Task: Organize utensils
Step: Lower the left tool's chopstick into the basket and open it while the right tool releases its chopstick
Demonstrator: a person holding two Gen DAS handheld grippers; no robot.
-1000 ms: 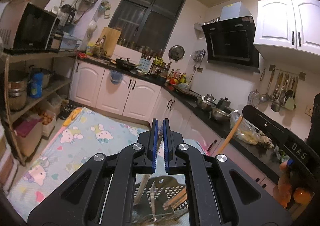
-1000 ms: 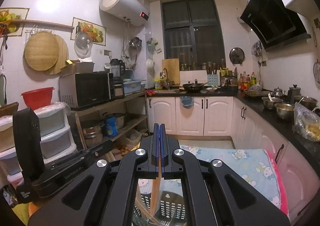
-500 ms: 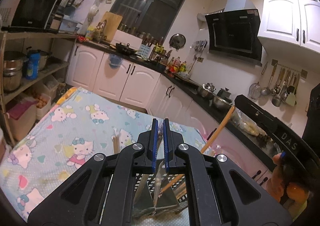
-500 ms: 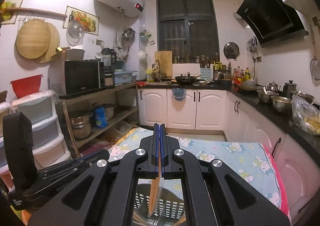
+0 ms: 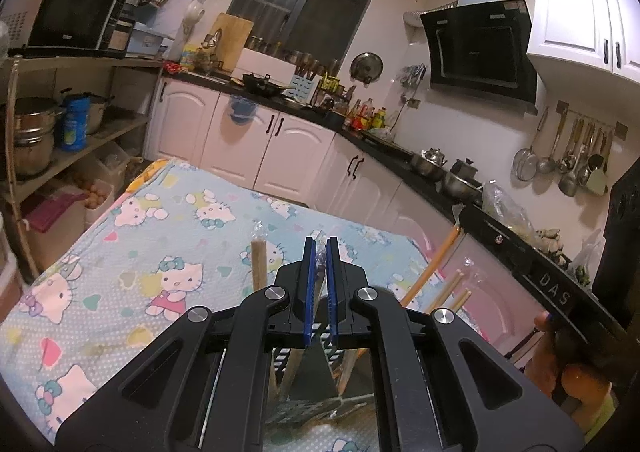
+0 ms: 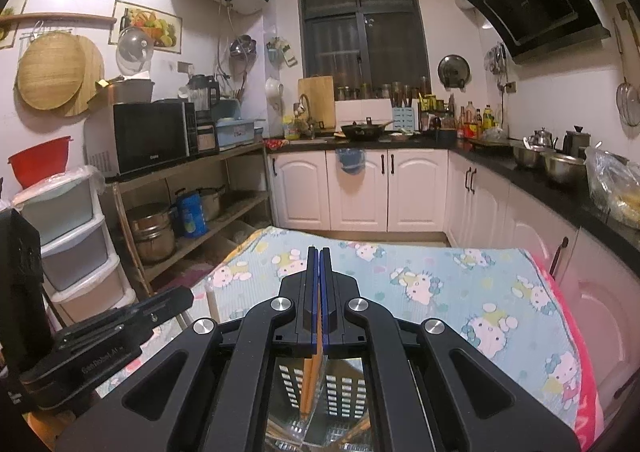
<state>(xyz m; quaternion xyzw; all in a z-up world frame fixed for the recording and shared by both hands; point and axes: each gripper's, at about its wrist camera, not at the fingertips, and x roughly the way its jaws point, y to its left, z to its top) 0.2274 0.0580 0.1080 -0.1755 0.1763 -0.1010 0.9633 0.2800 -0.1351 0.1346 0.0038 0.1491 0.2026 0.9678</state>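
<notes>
My left gripper (image 5: 320, 248) is clamped on a thin plastic-wrapped utensil (image 5: 319, 252) above the slotted utensil basket (image 5: 332, 348) at the near edge of the cartoon-cat tablecloth (image 5: 160, 252). Wooden chopsticks (image 5: 448, 292) stand in the basket, right of it. My right gripper (image 6: 319, 256) pinches an orange chopstick (image 6: 310, 380), hanging into the basket.

Dim kitchen (image 6: 360, 191), white cabinets, dark window (image 6: 360, 19)

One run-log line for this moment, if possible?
left gripper: shut on wrapped utensil | right gripper: shut on chopsticks | both above slotted basket | table cloth
</notes>
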